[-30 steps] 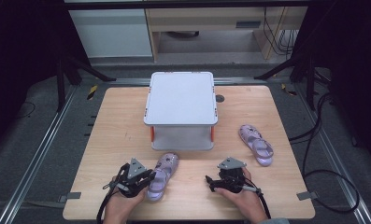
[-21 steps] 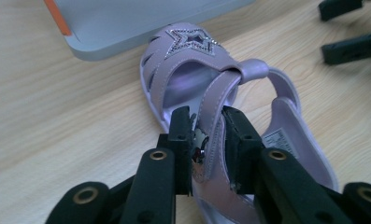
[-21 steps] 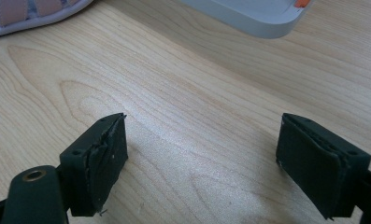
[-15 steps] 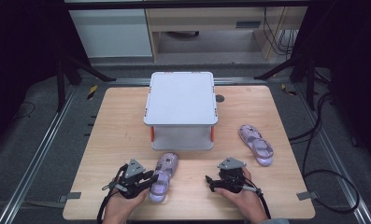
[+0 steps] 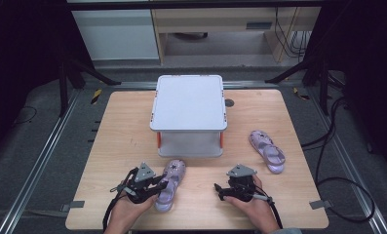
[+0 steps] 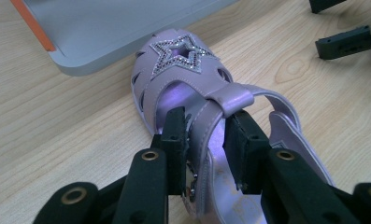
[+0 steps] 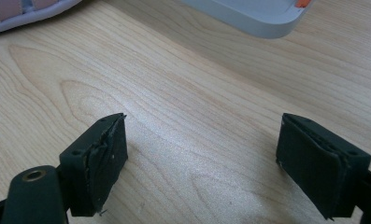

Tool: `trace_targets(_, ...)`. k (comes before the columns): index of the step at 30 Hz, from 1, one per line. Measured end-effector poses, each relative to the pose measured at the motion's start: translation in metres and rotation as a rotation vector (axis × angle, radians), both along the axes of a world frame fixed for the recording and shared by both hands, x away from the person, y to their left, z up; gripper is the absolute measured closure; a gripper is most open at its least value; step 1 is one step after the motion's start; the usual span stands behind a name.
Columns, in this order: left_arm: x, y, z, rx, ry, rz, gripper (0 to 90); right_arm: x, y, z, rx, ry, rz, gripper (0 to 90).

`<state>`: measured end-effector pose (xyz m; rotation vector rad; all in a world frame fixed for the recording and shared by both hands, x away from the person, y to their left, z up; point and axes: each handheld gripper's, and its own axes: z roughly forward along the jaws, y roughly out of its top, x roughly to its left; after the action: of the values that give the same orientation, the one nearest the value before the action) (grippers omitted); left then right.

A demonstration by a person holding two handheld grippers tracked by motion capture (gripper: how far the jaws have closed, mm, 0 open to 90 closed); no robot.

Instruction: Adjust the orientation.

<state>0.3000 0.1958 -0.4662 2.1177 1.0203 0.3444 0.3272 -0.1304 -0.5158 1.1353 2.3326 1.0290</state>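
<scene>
A lilac child's sandal with a glittery star on its toe lies on the wooden table, toe towards a grey box. My left gripper lies on the table at its heel end. Its jaws straddle the ankle strap and have just been opening. The left pad is against the strap, while a gap shows before the right pad. My right gripper rests open on bare wood, its jaws wide apart with nothing between them. A second lilac sandal lies off to the right.
A grey lidded box with orange clips stands at the table's middle, just beyond the sandal. Its corner lies ahead of the right gripper. The table's front edge is close below both hands. Cables trail on the floor at the right.
</scene>
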Motion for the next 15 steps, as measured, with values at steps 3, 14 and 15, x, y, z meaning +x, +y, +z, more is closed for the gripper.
trace_targets(3,0.001,0.001,0.001,-0.009,0.007,0.005,75.5,0.000,0.000,0.000,0.000,0.000,0.000,16.7)
trace_targets(14,0.002,0.003,0.016,-0.020,-0.053,0.077,81.6,0.000,0.000,0.000,0.000,0.001,0.008,16.3)
trace_targets(15,0.003,0.003,0.019,-0.016,-0.057,0.083,81.6,0.000,0.000,0.000,0.000,0.002,0.009,16.3)
